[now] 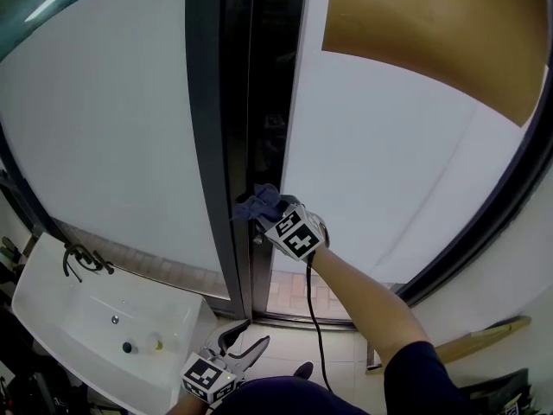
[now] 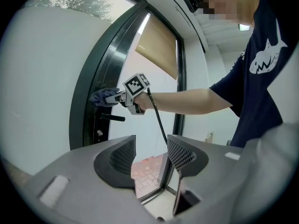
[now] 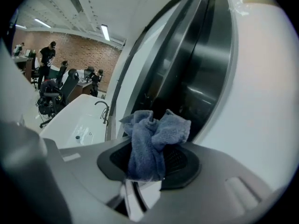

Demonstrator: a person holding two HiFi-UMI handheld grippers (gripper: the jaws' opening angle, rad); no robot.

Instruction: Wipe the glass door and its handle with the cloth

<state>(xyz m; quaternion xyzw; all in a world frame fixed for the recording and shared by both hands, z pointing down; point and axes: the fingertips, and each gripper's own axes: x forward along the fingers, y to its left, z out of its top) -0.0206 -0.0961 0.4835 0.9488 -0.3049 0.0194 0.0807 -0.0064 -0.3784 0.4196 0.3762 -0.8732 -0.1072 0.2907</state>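
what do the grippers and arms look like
The left gripper and right gripper are grey, each carrying a white cube of black square markers. The fingers are dark grey with mesh-textured pads. A black cable runs from the right gripper along a bare forearm; the sleeve is short and navy.

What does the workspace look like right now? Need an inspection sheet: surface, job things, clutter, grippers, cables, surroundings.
Surface: glass door, frosted panes in a dark frame.
Job's things: cloth, blue and bunched, at the frame just above the handle; contact unclear.
Clutter: white sink with faucet at lower left; wooden strip at lower right.
Grippers: right gripper shut on the cloth; left gripper open, empty, held low.
Cables: black cable hangs from the right gripper along the forearm.
Surroundings: tan blind at upper right; brick wall and people at desks behind.
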